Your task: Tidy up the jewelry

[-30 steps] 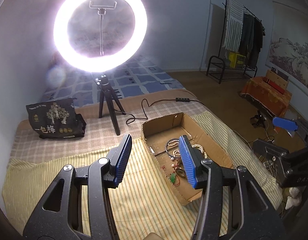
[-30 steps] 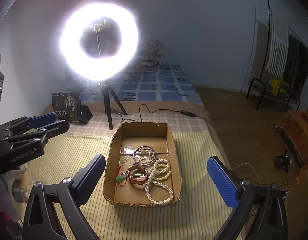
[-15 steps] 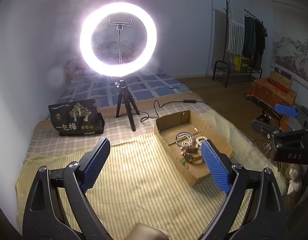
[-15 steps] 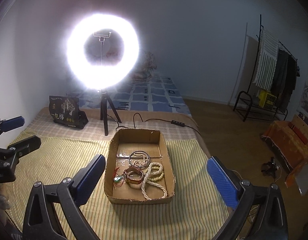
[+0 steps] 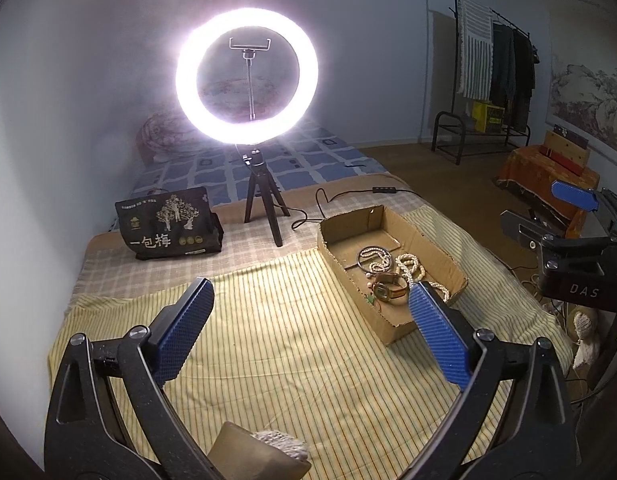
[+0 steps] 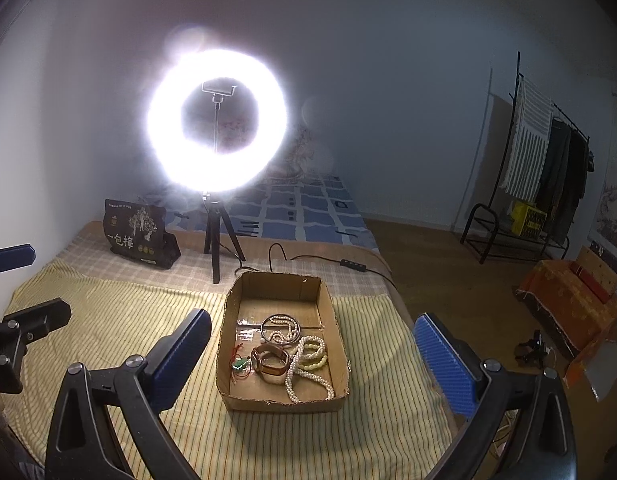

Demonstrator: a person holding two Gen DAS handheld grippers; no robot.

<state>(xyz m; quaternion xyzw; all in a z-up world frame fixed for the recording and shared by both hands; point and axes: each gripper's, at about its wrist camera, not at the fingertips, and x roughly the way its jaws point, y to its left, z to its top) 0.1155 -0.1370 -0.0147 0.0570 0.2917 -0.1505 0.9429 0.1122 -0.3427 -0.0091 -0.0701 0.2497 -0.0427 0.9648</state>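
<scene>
Striped yellow bedspread carries cardboard box holding watch, pearl necklaces, dark bangle. Left gripper and right gripper hover above, both spread wide, gripping nothing. Ring light behind.

Two hand-held claws, side by side and well apart. The left claw has its blue-padded fingers spread wide, holding nothing. The right claw is likewise spread wide, empty.
</scene>
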